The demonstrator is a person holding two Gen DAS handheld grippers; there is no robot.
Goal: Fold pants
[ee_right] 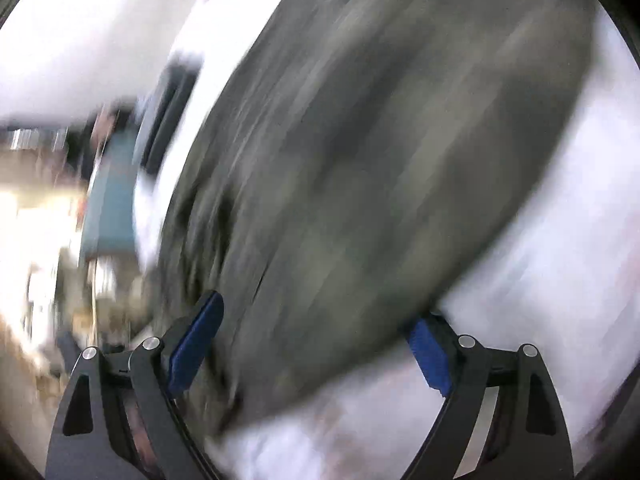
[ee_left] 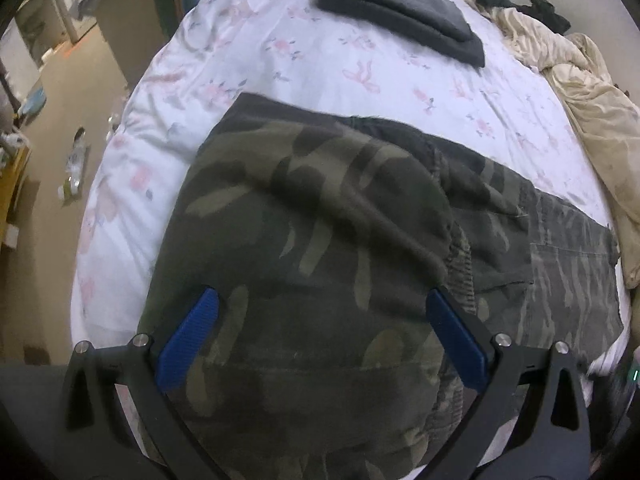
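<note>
Left wrist view: floral bedsheet (ee_left: 280,64) filling the frame; camouflage pants (ee_left: 320,240) spread across it from 6 toward 3 o'clock; beige bedding (ee_left: 576,96) bunched at 2 o'clock; folded grey garment (ee_left: 404,12) at 12; left gripper (ee_left: 322,332) splayed wide above the pants. Right wrist view, heavily blurred: right gripper (ee_right: 316,332) likewise spread, gripping nothing

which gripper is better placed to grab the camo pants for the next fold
Left, probably. The left gripper hangs open and steady right over the camo pants on the bed sheet. The right gripper is open too, but its view is motion-blurred, so it seems mid-swing.
</note>
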